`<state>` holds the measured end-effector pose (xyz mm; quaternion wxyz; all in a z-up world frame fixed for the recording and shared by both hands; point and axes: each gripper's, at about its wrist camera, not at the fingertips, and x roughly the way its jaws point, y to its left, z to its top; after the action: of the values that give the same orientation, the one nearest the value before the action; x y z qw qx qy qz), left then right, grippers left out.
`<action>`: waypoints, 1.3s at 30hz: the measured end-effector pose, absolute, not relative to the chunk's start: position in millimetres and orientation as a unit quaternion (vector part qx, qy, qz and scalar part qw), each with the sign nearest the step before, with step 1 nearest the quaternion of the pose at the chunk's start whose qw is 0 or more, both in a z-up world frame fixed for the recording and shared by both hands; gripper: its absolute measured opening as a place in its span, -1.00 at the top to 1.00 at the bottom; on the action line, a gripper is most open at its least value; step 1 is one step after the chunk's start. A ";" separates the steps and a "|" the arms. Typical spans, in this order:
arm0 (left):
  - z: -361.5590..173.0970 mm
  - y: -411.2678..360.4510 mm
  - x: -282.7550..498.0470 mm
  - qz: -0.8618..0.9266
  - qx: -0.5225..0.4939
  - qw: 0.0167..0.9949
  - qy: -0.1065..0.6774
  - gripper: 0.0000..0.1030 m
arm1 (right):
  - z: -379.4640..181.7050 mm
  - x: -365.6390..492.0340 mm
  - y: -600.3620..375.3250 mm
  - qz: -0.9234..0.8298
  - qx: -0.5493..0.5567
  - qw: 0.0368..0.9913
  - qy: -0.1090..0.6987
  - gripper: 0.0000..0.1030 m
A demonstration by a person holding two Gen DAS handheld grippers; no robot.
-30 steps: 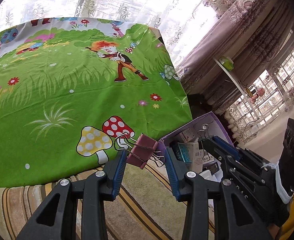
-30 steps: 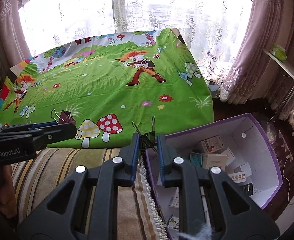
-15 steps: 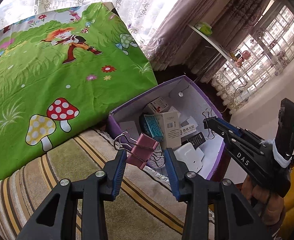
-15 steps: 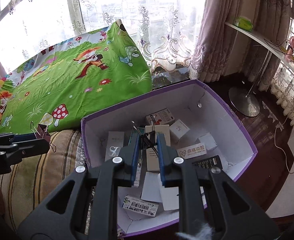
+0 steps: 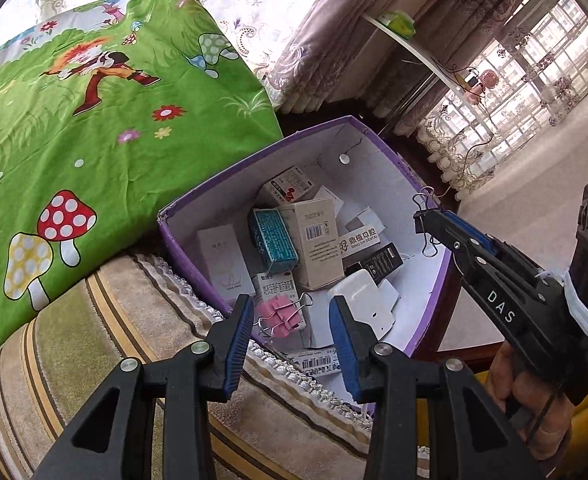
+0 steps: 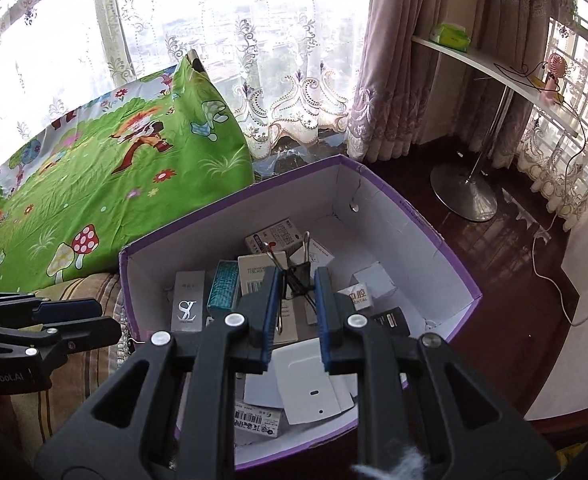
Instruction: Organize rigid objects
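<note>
Striped beige-and-olive sofa cover (image 5: 106,344), lower left of the left wrist view, edged with pale braided trim (image 5: 294,368). Green cartoon sheet (image 5: 94,128) with 2 mushrooms spread at upper left, overlapping the cover. Purple box (image 5: 182,248) with white interior at frame centre, against the trim; support beneath not visible. Dark wooden floor (image 6: 514,272) at right in the right wrist view, bearing a round metal stand base (image 6: 464,192).
</note>
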<state>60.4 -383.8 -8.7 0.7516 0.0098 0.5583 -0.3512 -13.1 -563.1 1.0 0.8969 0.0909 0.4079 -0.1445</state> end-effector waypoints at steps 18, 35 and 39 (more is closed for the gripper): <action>1.4 -342.0 22.6 -0.343 -0.046 0.765 0.544 -0.62 | 9.2 -60.9 -534.9 -0.186 0.085 0.882 0.424 -0.28; 0.3 -351.5 18.8 -0.357 -0.029 0.766 0.534 -0.96 | 9.0 -61.5 -539.9 -0.192 0.088 0.880 0.426 -0.28; -0.4 -351.9 18.5 -0.357 -0.030 0.765 0.535 -0.96 | 9.3 -61.5 -540.7 -0.193 0.087 0.880 0.425 -0.28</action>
<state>18.5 -351.9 -0.4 0.7653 -0.0300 0.5345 -0.3573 -61.5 -540.7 9.3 0.8802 0.0875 0.4248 -0.1927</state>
